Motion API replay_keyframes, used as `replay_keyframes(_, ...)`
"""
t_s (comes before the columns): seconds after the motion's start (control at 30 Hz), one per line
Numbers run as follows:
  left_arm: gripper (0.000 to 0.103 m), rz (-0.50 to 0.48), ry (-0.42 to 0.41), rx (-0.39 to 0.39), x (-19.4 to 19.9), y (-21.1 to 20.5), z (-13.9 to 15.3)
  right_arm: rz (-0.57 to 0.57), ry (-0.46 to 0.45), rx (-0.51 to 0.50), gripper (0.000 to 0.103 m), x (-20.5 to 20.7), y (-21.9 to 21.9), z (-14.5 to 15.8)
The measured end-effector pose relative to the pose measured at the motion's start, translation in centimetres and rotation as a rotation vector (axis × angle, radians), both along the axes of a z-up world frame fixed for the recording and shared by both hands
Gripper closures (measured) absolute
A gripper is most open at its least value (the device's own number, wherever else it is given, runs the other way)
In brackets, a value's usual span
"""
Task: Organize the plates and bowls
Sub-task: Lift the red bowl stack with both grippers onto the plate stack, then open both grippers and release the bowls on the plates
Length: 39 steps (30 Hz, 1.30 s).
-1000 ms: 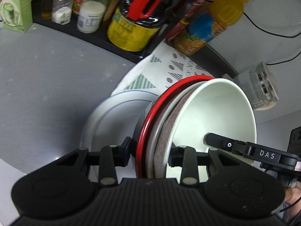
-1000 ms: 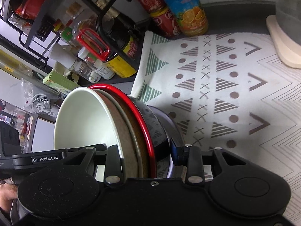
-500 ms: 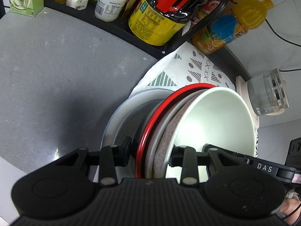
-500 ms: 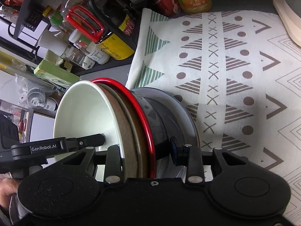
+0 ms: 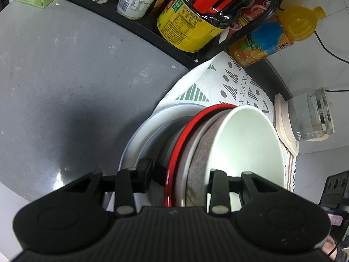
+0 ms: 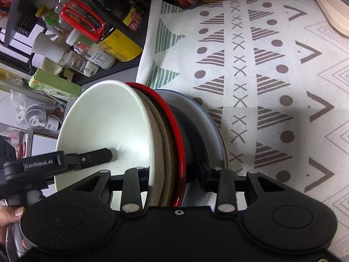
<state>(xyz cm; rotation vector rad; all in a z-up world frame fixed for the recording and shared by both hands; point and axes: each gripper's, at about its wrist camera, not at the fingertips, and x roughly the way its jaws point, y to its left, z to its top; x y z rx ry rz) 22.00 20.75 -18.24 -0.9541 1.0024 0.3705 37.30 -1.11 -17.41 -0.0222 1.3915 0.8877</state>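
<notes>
Right now both tongs grip one nested stack of bowls (image 5: 218, 152) by opposite rims: the left gripper (image 5: 178, 174) and the right gripper (image 6: 174, 172) are each closed across the stack's edge. A white bowl (image 6: 104, 126) sits innermost, a red-rimmed bowl (image 6: 172, 131) outermost. Under the stack lies a grey plate (image 5: 152, 126), near the left edge of a patterned cloth (image 6: 272, 76); whether they touch, I cannot tell.

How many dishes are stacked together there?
5, possibly more hidden: white bowl innermost, then a speckled brown one, a beige one, the red-rimmed black bowl, all over the grey plate.
</notes>
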Motion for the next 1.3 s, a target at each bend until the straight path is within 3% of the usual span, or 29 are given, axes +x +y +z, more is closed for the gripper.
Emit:
replay_keyframes(0.23,0.068,0.007,0.004,-0.027,0.1,0.5,-0.1,-0.017,0.008,0.018,0.067,0.4,-0.1,-0.2)
replay_keyframes(0.33,0.063,0.014,0.015,-0.027,0.0,0.8,0.1,-0.012,0.011,0.019,0.063,0.4,-0.2,0.0)
replay_keyframes(0.4,0.059,0.007,0.016,-0.025,0.0,0.8,0.4,-0.010,0.015,0.032,0.057,0.3,-0.2,0.1)
replay_keyframes(0.53,0.042,-0.005,0.008,-0.011,0.1,0.9,1.0,0.001,-0.009,0.051,0.038,-0.1,0.0,0.8)
replay_keyframes(0.6,0.035,0.004,0.021,0.016,-0.1,1.1,1.5,-0.004,-0.059,0.030,0.028,-0.5,0.0,1.5)
replay_keyframes(0.63,0.032,0.009,0.019,0.023,-0.3,1.2,1.7,-0.009,-0.096,0.016,0.016,-0.7,-0.1,1.8)
replay_keyframes(0.67,0.029,0.009,0.011,0.028,-0.4,1.3,1.9,-0.014,-0.124,0.011,0.013,-0.8,-0.3,2.1)
replay_keyframes(0.77,0.020,0.007,0.002,0.047,-0.6,1.6,2.6,-0.032,-0.125,0.020,0.013,-0.7,-0.9,2.5)
replay_keyframes(1.07,0.017,-0.047,-0.031,0.088,-1.0,2.4,4.3,-0.152,-0.167,0.035,0.000,-1.5,-3.2,3.7)
replay_keyframes(1.2,0.014,-0.085,-0.052,0.117,-0.9,2.5,5.0,-0.209,-0.183,0.054,0.000,-2.3,-4.3,4.3)
replay_keyframes(1.3,0.007,-0.122,-0.077,0.138,-0.8,2.5,5.5,-0.260,-0.211,0.057,0.000,-3.1,-5.1,4.8)
